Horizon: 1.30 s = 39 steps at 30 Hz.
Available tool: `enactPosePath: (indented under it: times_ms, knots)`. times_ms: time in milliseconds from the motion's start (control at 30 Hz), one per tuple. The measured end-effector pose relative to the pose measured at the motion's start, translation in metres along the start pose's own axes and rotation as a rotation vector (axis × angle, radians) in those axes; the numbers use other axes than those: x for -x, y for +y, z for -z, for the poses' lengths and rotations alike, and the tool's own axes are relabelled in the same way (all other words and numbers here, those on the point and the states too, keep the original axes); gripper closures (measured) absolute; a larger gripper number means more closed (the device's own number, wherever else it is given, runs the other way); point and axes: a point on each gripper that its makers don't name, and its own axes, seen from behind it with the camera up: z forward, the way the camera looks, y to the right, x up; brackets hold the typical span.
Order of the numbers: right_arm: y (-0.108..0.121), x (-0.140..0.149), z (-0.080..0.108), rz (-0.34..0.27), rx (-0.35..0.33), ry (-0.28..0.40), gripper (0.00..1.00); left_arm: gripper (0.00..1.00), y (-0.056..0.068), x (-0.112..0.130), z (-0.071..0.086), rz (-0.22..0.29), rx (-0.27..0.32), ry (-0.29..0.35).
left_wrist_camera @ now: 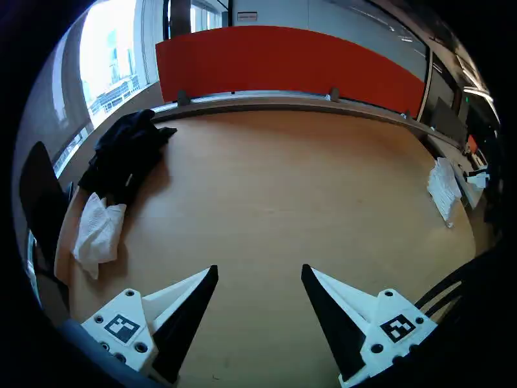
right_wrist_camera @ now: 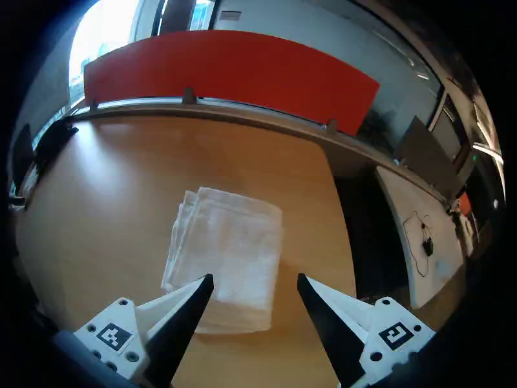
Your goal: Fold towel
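I had the right gripper (right_wrist_camera: 254, 277) low over the wooden tabletop (right_wrist_camera: 116, 194), its fingers spread apart and gripping nothing. The folded white towel (right_wrist_camera: 226, 252) lay flat just ahead of them, in the lower centre of the right gripper view, its near edge between the two tips. Its long axis ran from the bottom of the frame upward, leaning slightly right, and the stacked layers showed along its left edge.

In the left gripper view the left gripper (left_wrist_camera: 258, 268) was likewise open, with bare tabletop between its fingers. There I saw the towel at the far right edge of the frame. A crumpled white cloth (left_wrist_camera: 97, 233) and a black garment (left_wrist_camera: 126, 155) sat at the left, and a red partition (left_wrist_camera: 284, 64) ran across the top.
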Motion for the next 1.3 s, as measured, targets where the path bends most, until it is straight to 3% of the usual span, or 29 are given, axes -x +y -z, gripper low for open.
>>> enactPosePath:
  times_ms: [533, 1000, 1300]
  knots:
    - [-0.027, -0.045, 0.017, -0.148, -0.001, 0.233, 0.0, 0.04, -0.005, -0.022, 0.0, -0.001, -0.005, 0.049]
    - [-0.025, -0.083, 0.036, -0.248, 0.04, 0.467, 0.0, 0.04, -0.007, -0.05, 0.0, 0.025, -0.007, 0.125]
    - [-0.024, -0.102, 0.051, -0.321, 0.02, 0.574, 0.0, 0.04, -0.012, -0.078, 0.007, 0.055, -0.019, 0.22]
